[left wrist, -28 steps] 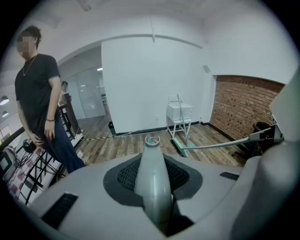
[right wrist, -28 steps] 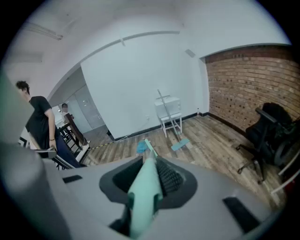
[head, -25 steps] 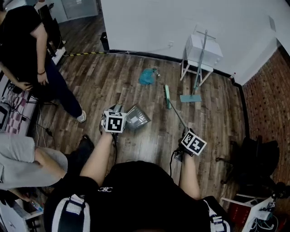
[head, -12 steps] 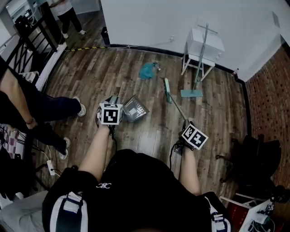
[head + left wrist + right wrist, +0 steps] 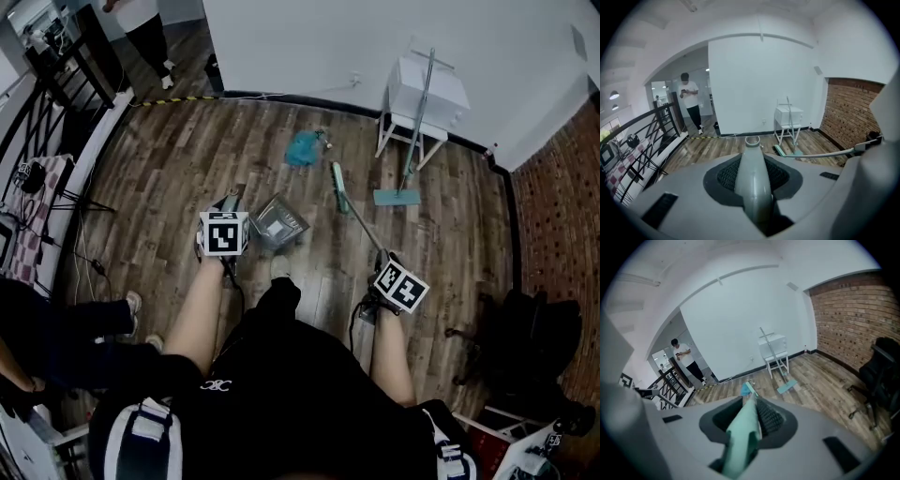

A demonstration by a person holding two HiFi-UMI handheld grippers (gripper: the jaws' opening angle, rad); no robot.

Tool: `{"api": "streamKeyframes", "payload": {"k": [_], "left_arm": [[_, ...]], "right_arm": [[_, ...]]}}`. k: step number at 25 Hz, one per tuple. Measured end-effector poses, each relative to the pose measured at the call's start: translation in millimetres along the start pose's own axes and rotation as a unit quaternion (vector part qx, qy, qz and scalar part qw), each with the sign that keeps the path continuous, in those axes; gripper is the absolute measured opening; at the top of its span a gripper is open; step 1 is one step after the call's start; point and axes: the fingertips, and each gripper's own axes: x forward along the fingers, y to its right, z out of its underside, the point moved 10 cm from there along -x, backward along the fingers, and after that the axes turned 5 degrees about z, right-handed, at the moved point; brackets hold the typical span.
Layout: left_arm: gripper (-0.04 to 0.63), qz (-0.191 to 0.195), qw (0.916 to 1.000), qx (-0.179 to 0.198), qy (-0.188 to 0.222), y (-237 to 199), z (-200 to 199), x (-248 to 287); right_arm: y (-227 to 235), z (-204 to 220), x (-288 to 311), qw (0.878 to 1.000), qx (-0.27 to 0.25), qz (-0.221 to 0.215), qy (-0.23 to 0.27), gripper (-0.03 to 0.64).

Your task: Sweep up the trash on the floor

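Note:
A crumpled blue piece of trash (image 5: 302,148) lies on the wood floor near the far wall, and shows small past the broom in the right gripper view (image 5: 749,389). My right gripper (image 5: 386,267) is shut on the teal broom handle (image 5: 743,437). The broom head (image 5: 337,186) rests on the floor just right of and short of the trash. My left gripper (image 5: 232,217) is shut on the grey dustpan handle (image 5: 752,178). The dustpan (image 5: 281,223) hangs low over the floor, to the left of the broom.
A white side table (image 5: 424,98) stands at the wall with a mop (image 5: 396,196) leaning on it. A black chair (image 5: 530,333) sits at the right by the brick wall. A railing (image 5: 66,141) runs along the left. One person (image 5: 691,105) stands in the far doorway, another's legs (image 5: 75,323) at lower left.
The broom head has slid slightly left, toward the blue trash. The bystander at the left has moved from upper left to lower left. The dustpan has barely moved.

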Motion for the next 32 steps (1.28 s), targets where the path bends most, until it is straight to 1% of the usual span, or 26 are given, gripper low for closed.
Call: {"api": "streamKeyframes", "payload": {"k": [4, 7, 9, 11, 13, 16, 20, 25, 29, 32], "left_arm": [[0.103, -0.004, 0.9999, -0.016, 0.001, -25.8, -18.6, 45.4], [0.103, 0.002, 0.9997, -0.025, -0.002, -42.3, -35.5, 86.1], [0.103, 0.007, 0.9998, -0.021, 0.001, -54.3, -51.9, 112.2], [0.102, 0.011, 0.9998, -0.017, -0.005, -67.1, -69.6, 136.3], [0.103, 0.015, 0.9997, -0.015, -0.014, -79.4, -87.9, 158.9], [0.103, 0.018, 0.9997, -0.007, -0.014, -97.1, -116.5, 188.9], [0.101, 0.020, 0.9998, 0.002, -0.002, -119.0, -142.6, 220.6], [0.103, 0.013, 0.9999, 0.002, 0.008, -140.3, -168.0, 248.9], [0.102, 0.007, 0.9999, -0.003, 0.008, -147.9, -182.3, 268.5], [0.102, 0.002, 1.0000, -0.001, 0.002, -148.9, -190.2, 287.9]], "right_arm": [[-23.2, -25.5, 45.7, 1.000, -0.016, 0.001, -0.009, 0.103], [-40.7, -58.1, 78.5, 1.000, -0.024, 0.010, -0.014, 0.103], [-54.6, -81.0, 98.5, 0.999, -0.026, 0.014, -0.014, 0.103], [-68.3, -99.7, 119.5, 0.999, -0.026, 0.015, -0.016, 0.104], [-80.3, -116.5, 140.5, 1.000, -0.016, 0.014, -0.017, 0.103], [-98.3, -141.3, 169.8, 1.000, -0.002, 0.013, -0.012, 0.103], [-118.1, -167.8, 203.8, 1.000, 0.006, 0.018, -0.005, 0.103], [-135.7, -195.1, 233.3, 1.000, 0.007, 0.025, 0.005, 0.103], [-139.5, -212.7, 258.6, 1.000, 0.011, 0.023, 0.007, 0.104], [-136.3, -227.2, 284.8, 1.000, 0.012, 0.020, 0.006, 0.103]]}}
